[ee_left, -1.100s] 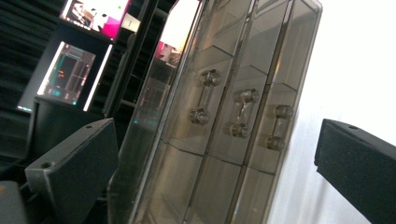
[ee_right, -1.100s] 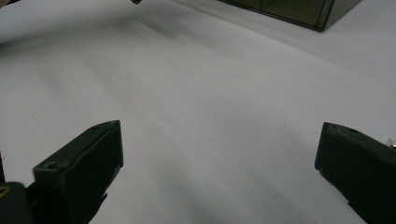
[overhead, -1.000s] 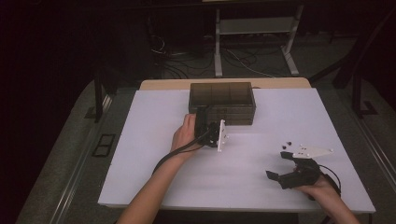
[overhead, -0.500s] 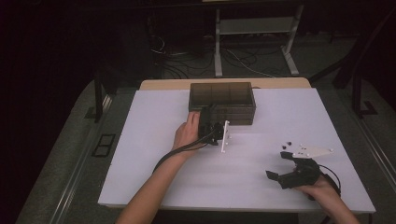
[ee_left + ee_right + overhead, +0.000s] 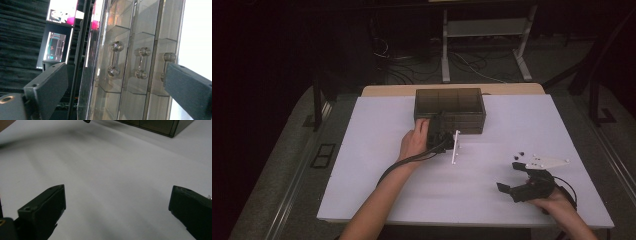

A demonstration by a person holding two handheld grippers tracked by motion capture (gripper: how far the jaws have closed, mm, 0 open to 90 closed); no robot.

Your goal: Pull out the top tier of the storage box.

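A dark see-through drawer box (image 5: 450, 106) stands at the back middle of the white table (image 5: 377, 150). My left gripper (image 5: 440, 125) is right up against its front face, turned on its side. In the left gripper view, the open left gripper (image 5: 116, 75) frames the stacked drawers (image 5: 130, 75), whose clear bar handles (image 5: 115, 58) lie between the jaws without being touched. Down at the front right of the table my right gripper (image 5: 510, 176) rests open. The right gripper view has the right gripper (image 5: 117, 202) over bare white table, nothing between its jaws.
A few small dark bits (image 5: 521, 152) lie on the table just beyond the right gripper. The box's corner (image 5: 160, 126) appears at the top of the right gripper view. Desk legs and cables (image 5: 472, 60) stand on the dark floor behind the table.
My left hand has pushed its gripper forward and slightly right, closer to the front of the drawer box. The right gripper has stayed where it was.
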